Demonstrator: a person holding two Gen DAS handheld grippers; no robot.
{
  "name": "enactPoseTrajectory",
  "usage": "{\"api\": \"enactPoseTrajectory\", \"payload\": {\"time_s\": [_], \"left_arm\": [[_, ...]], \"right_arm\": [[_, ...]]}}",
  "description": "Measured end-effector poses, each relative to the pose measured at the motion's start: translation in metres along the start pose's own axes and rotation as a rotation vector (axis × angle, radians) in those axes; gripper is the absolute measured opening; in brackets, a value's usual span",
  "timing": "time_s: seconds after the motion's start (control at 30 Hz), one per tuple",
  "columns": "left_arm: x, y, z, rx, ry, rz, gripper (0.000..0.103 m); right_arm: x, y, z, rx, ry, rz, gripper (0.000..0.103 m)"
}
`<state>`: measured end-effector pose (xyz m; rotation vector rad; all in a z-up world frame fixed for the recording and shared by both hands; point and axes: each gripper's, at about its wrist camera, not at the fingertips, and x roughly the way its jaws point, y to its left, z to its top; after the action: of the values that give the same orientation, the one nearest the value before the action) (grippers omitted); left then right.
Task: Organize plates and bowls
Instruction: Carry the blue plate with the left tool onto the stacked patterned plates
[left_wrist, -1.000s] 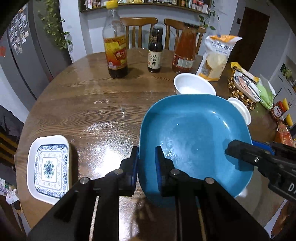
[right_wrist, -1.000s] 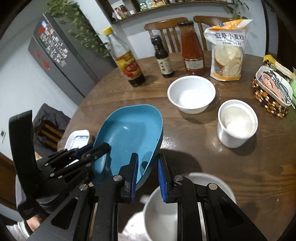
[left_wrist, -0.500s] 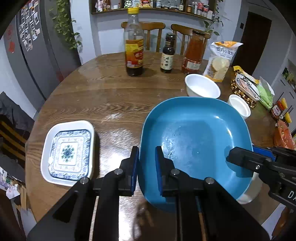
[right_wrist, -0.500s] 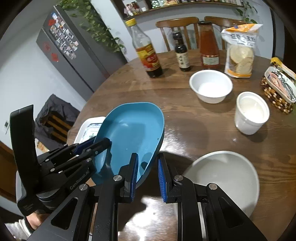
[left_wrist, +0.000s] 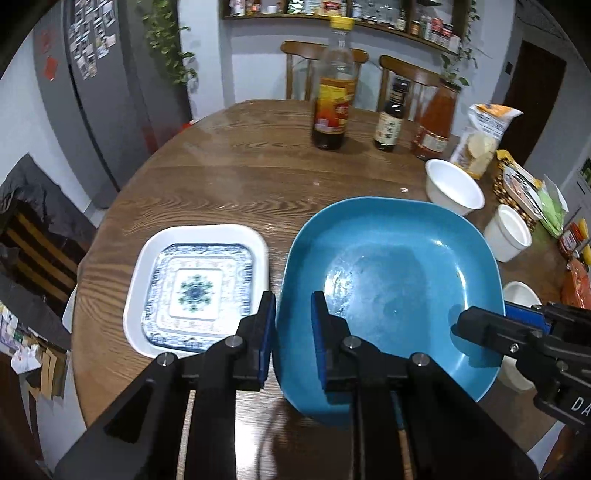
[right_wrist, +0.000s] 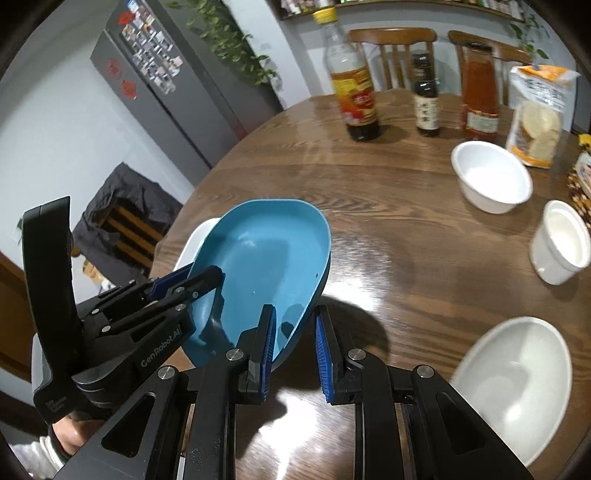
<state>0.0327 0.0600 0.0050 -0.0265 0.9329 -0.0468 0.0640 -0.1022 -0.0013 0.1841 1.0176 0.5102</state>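
Black angular left gripper (left_wrist: 293, 325) and right gripper (right_wrist: 294, 345), each with blue pads (right_wrist: 267, 343) on two fingers and silver screws at the joints. White "GenRobot.AI" lettering along one arm; tall black handle. Pale sleeve cuff (right_wrist: 35, 456) at the wrist.

left tongs (left_wrist: 293, 325) and right tongs (right_wrist: 293, 347) both clamped, angled downward.

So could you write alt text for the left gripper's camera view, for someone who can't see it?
Two handheld grippers, the left gripper at the near rim and the right gripper at the right rim, hold a blue plate above a round wooden table. A white plate with a blue pattern lies to its left; bottles, white bowls and snack packets stand farther back.
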Motion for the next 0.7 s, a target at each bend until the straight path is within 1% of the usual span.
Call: {"api": "enactPoseTrajectory", "payload": {"time_s": [0.2,0.33,0.53,0.7], "left_arm": [[0.006,0.038,-0.004,-0.038,0.018,0.051,0.019],[0.011,0.064,-0.004,-0.055,0.026,0.085,0.019],[0.029,0.091,0.004,-0.062,0.034,0.133,0.019],[0.049,0.108,0.006,-0.073,0.071,0.153,0.020]], "right_arm": [[0.031,0.025,0.008,-0.029,0.025,0.045,0.023],[0.051,0.042,0.014,-0.047,0.034,0.057,0.023],[0.084,0.060,0.023,-0.065,0.048,0.043,0.023],[0.106,0.069,0.025,-0.070,0.081,0.028,0.023]]}}
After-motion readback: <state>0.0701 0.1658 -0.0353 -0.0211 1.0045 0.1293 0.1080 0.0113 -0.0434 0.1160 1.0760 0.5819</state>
